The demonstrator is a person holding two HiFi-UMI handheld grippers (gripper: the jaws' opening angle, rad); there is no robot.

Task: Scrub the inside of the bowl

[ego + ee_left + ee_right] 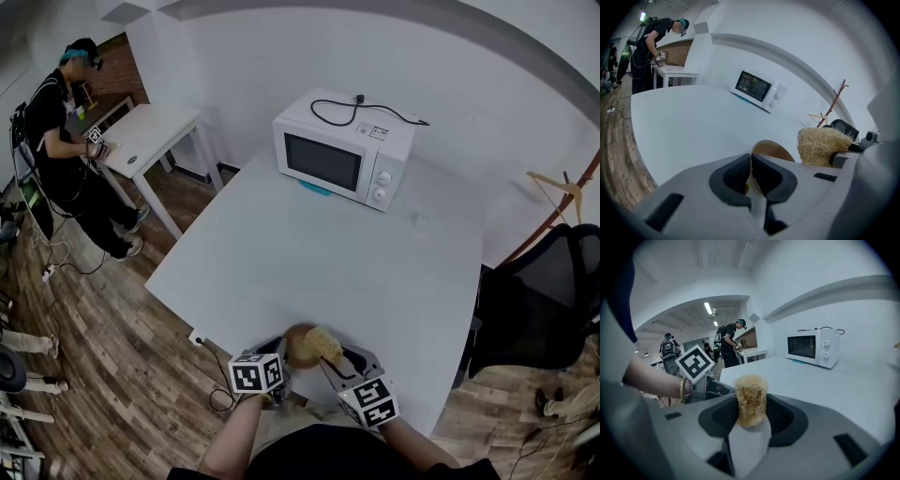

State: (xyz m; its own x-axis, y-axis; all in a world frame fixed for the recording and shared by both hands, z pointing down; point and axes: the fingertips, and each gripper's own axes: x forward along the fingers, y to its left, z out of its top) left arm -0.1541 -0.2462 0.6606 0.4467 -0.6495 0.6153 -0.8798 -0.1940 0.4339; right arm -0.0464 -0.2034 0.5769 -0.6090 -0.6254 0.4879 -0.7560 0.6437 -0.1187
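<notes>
Person: stands far left (pixel 66 141), dark clothes, bent over a small surface (pixel 155 131) (white, on a wood floor).
Surface: a large white top (pixel 309 262); its near edge is where the work sits.
Left hand-held gripper: low and left of centre (pixel 283 351), jaws nearly together (pixel 751 171) and pinched on the thin rim of the bowl, which runs edge-on between the dark pads.
Bowl: at the near edge of the surface (pixel 300 345), between the two hand-held grippers. It is round, warm brown and wood-like with a smooth matte skin and a thin lip; in the left gripper view only a curved brown arc (pixel 771 149) rises past the jaws. Whether its base rests on the surface I cannot tell.
Scrubber: a straw-coloured, coarse, fibrous wad (pixel 325 343), just beside the bowl's right rim (it looks like loofah); seen also from the left gripper view (pixel 820 145).
Right hand-held gripper: low and right of centre (pixel 335 362), jaws (pixel 751 414) clamped on the lower end of the scrubber (pixel 751 394), which stands up between the pads.
Microwave: white, door shut (pixel 342 150), at the far edge of the surface, a black cable (pixel 361 112) coiled on top.
Chair: black, at the right edge (pixel 548 300).
</notes>
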